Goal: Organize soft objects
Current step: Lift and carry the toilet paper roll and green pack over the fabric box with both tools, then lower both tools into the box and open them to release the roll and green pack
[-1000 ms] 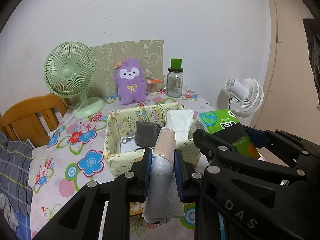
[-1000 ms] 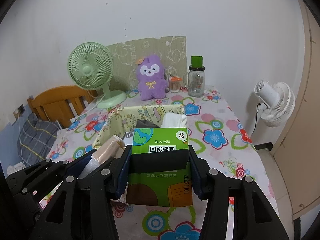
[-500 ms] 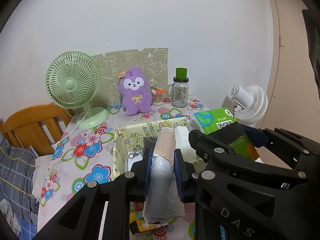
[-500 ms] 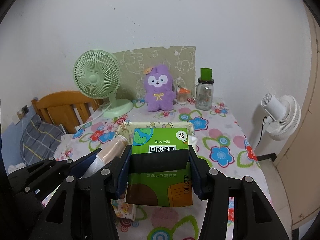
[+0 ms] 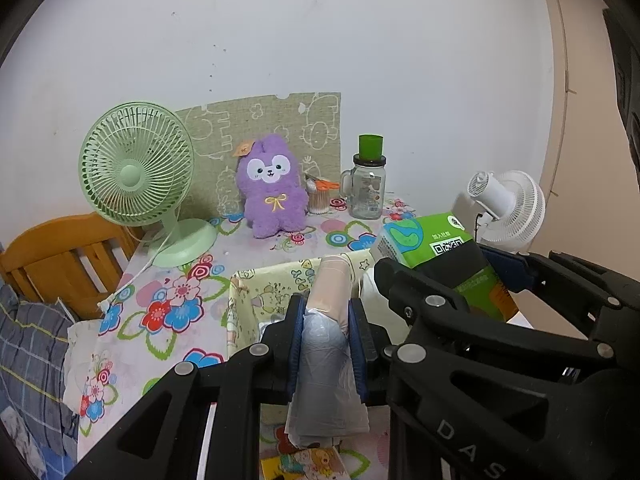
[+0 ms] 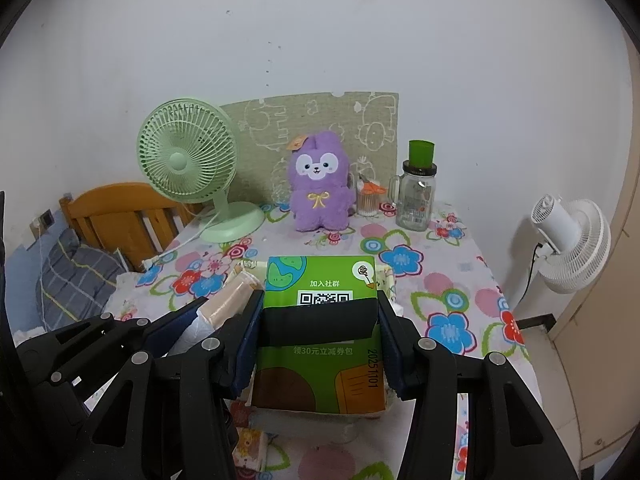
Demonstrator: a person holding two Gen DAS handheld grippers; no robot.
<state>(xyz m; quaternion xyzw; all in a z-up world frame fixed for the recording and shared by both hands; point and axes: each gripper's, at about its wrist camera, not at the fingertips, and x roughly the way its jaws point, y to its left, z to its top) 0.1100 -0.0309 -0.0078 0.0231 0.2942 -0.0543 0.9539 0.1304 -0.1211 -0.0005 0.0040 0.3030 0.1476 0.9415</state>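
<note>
My left gripper [image 5: 326,320] is shut on a roll of grey plastic bags [image 5: 328,344] with a beige core, held upright above the near edge of a yellow fabric basket [image 5: 264,284]. My right gripper [image 6: 320,328] is shut on a green tissue pack [image 6: 320,336], held above the same basket [image 6: 386,280]; the pack also shows at the right of the left wrist view [image 5: 440,256]. The roll shows at the left of the right wrist view [image 6: 232,300]. A purple plush toy [image 5: 272,188] sits at the back of the flowered table [image 5: 160,300]. The basket's inside is mostly hidden.
A green desk fan [image 5: 136,176] stands back left, its cord trailing over the table. A glass jar with a green lid [image 5: 368,188] and a cup of cotton swabs [image 5: 318,200] stand beside the plush. A white fan [image 6: 572,248] stands right of the table, a wooden chair [image 5: 60,256] left.
Both grippers have pulled back and risen with their loads. The basket now sits lower and is more hidden behind the roll and the tissue pack.
</note>
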